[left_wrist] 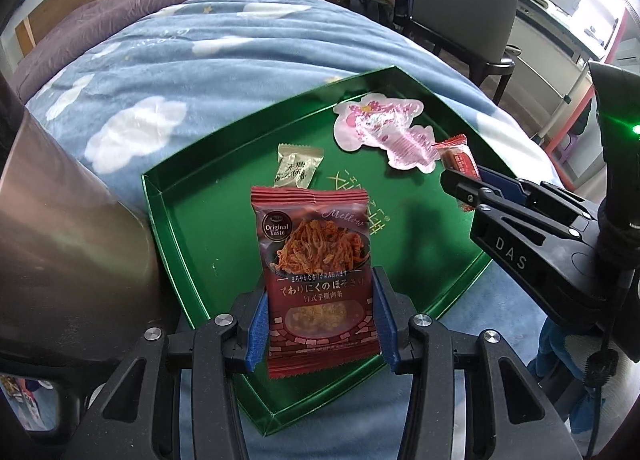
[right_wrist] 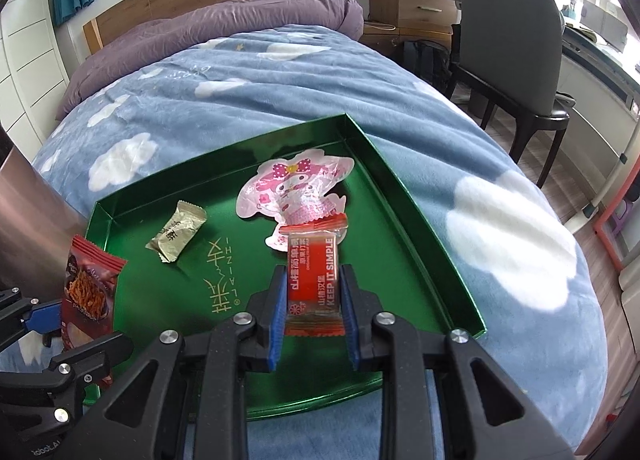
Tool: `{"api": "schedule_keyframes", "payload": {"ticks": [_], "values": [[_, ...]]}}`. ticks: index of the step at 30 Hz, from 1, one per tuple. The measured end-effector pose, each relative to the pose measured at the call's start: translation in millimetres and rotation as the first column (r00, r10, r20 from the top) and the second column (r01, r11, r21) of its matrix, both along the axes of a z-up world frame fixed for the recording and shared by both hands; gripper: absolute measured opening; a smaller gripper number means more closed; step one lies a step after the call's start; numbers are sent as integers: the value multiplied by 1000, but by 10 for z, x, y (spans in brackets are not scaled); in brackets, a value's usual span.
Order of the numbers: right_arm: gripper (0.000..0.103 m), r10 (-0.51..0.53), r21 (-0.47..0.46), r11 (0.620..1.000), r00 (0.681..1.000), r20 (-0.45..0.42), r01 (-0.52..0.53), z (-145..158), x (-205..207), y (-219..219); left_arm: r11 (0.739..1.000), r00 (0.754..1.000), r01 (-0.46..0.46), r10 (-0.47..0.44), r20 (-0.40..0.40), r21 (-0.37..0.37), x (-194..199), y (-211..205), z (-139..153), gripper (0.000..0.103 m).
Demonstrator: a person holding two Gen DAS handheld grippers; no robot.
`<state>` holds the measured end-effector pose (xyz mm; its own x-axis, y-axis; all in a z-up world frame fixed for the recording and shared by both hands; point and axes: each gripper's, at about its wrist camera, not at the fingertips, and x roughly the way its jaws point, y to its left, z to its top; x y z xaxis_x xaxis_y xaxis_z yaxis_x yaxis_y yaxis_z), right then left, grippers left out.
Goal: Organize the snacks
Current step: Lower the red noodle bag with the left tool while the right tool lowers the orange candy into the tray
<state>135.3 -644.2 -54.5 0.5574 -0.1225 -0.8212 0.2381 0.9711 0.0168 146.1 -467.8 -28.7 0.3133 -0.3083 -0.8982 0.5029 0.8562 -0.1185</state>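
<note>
Currently both grippers hold a snack over the green tray (left_wrist: pixel 172 228), which lies on the blue cloud blanket (left_wrist: pixel 152 72) of a bed.

Left gripper (left_wrist: pixel 320 324): pinching the dark red meat-strip packet (left_wrist: pixel 316 260) by its lower part, one blue pad on each side edge. Packet stands upright, top seam free, above the near part of the tray. Whether its bottom edge touches the tray floor, cannot tell.

Right gripper (right_wrist: pixel 313 312): pinching the small red bar (right_wrist: pixel 314 272), pads on its two long sides near the lower end. Bar points away from the camera, over the right half of the tray; its far crimped end overlaps the pink character pouch (right_wrist: pixel 296 184) in this view, contact uncertain.

Already lying flat in the tray: the pink character pouch toward the far right corner and a small gold candy (right_wrist: pixel 178 230) left of the gold lettering, well apart from each other.

Handling judgement: all four look light. The meat-strip packet is soft film with air inside, likely to crumple and slip if squeezed hard; best held across the flat lower body or a crimped seam. The red bar looks firmer, so a side grip at mid-length should stay steady. Glossy wrappers may slide on the smooth tray floor when set down.
</note>
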Motion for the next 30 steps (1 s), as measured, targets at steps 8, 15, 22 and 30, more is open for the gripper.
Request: {"api": "schedule_keyframes", "payload": {"ticks": [8, 15, 22, 30], "values": [[24, -6, 6, 1000, 1000, -13, 6, -100, -15, -23, 1000, 1000, 7, -7, -3, 8, 8, -54, -73, 40], [24, -7, 2, 1000, 1000, -20, 7, -138, -15, -39, 1000, 1000, 6, -6, -3, 17, 11, -74, -111, 40], [24, -19, -2, 1000, 999, -37, 19, -198, -18, -87, 1000, 1000, 3, -3, -17, 31, 21, -86, -201, 40], [24, -25, -2, 1000, 998, -54, 25, -256, -17, -96, 999, 998, -6, 8, -56, 37, 43, -58, -324, 41]]}}
